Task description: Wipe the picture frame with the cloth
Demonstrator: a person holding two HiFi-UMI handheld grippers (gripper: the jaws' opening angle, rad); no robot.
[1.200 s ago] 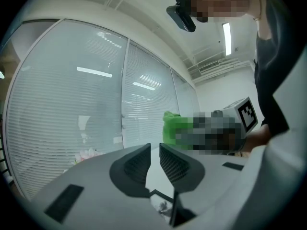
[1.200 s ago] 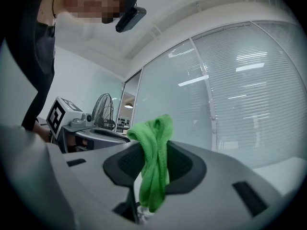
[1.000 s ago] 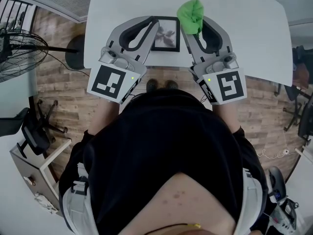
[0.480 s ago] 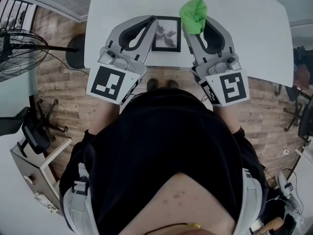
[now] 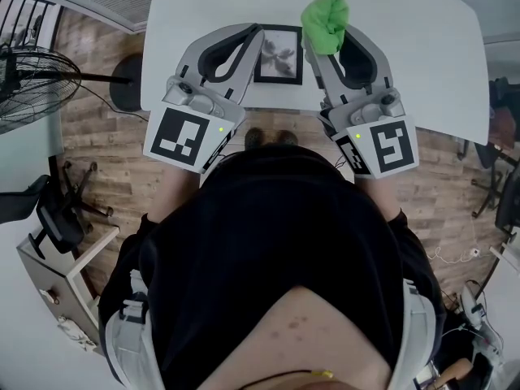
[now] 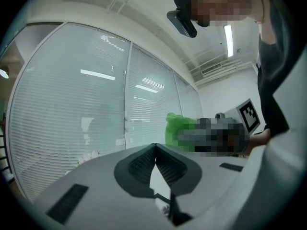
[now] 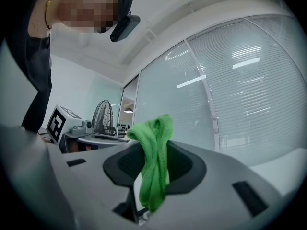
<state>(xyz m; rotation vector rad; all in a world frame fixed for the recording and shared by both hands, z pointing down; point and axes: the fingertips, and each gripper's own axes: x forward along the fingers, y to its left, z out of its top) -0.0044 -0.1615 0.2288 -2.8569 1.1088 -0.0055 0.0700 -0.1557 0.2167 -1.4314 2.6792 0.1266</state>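
A black picture frame with a grey flower print lies on the white table, close to its near edge. My left gripper is shut, fingertips touching, with nothing seen between them; it lies along the frame's left edge. In the left gripper view the frame's dark edge shows through the gap behind the closed tips. My right gripper is just right of the frame, shut on a bunched green cloth. In the right gripper view the cloth hangs down between the jaws.
A floor fan and a black office chair stand on the wooden floor to the left of the table. A glass wall with blinds runs behind the table. The person's body fills the lower half of the head view.
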